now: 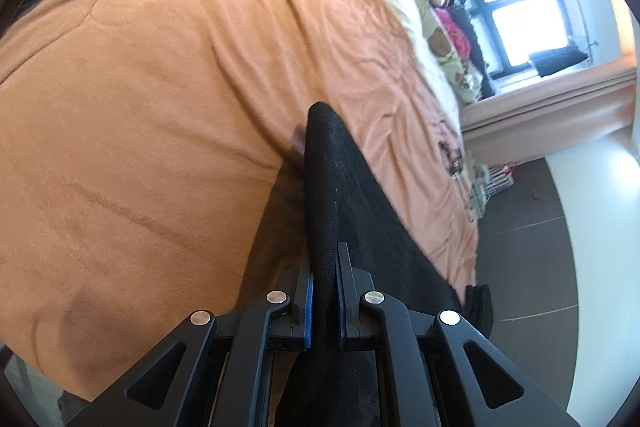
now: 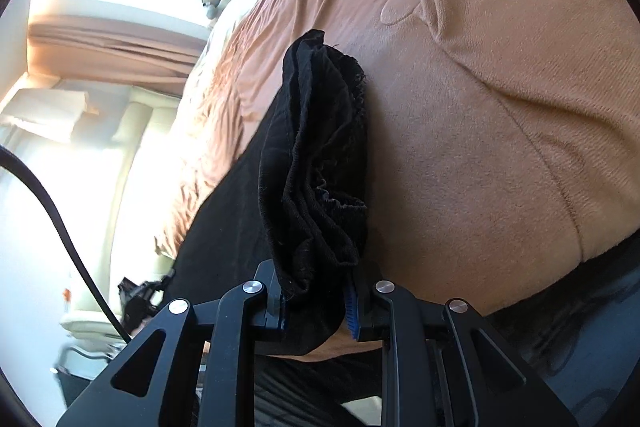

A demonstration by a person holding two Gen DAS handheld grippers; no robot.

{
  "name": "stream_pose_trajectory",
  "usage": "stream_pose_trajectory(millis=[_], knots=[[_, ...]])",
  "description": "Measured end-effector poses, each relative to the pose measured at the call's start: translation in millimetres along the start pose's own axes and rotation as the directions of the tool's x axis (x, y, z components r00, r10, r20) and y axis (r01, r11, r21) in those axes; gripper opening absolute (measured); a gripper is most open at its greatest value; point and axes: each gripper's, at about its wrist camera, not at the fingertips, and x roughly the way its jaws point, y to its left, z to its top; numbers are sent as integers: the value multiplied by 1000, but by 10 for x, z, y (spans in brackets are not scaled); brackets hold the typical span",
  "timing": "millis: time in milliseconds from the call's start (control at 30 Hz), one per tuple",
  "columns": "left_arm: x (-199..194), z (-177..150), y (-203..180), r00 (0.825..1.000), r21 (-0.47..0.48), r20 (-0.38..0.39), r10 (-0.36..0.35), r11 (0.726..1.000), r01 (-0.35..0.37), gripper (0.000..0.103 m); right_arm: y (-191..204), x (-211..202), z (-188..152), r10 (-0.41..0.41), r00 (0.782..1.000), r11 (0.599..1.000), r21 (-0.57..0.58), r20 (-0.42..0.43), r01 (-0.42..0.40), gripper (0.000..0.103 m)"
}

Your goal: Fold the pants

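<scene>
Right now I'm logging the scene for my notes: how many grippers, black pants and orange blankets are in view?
Grippers: 2, the left gripper and the right gripper, each shut on the fabric.
Black pants: 1.
Orange blanket: 1, on the bed.
Total: 4.

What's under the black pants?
The orange blanket on the bed lies beneath the black pants, which both grippers, left gripper and right gripper, hold up. The blanket directly behind the fabric is hidden.
</scene>
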Motion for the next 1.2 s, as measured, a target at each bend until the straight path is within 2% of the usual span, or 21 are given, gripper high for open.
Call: stream_pose_trajectory(millis=[100,167,200,433,600,767,800,833,867,933,1100,1200], knots=[[93,-28,123,996,5,-32,86,996,-86,14,-117,30,69,-52,998,998,23,-21,53,25],[110,-78,202,993,18,-40,111,994,-110,22,-180,19,103,-57,998,997,44,-15,58,37],[111,-99,233,992,20,-44,115,993,-114,24,-216,-12,119,-64,998,997,47,-5,65,38],[71,-313,406,992,34,-80,100,995,-98,38,-191,-235,118,-81,995,996,-39,54,84,40],[14,-499,525,993,12,-96,65,998,-64,42,5,-240,-34,-68,994,990,-116,89,78,40],[-36,-672,646,995,-16,-101,19,1000,-21,40,88,-227,-172,-31,995,981,-188,97,48,40],[-55,-687,661,995,-18,-96,9,1000,-10,37,99,-163,-178,-26,995,978,-203,93,44,40],[-74,-704,668,996,-19,-94,-1,1000,-1,25,113,-141,-195,-28,996,976,-213,89,46,40],[-95,-724,675,996,-19,-91,-9,1000,8,18,148,-94,-224,-30,996,973,-228,84,48,40],[-152,-761,655,997,-8,-73,-17,1000,16,15,204,-40,-261,-31,997,967,-249,74,48,40],[-236,-838,635,999,-11,-32,-30,999,30,14,424,97,-328,-70,995,946,-312,65,86,40],[-244,-867,687,999,-27,-23,-39,999,38,17,593,220,-382,-92,994,928,-357,59,107,40]])
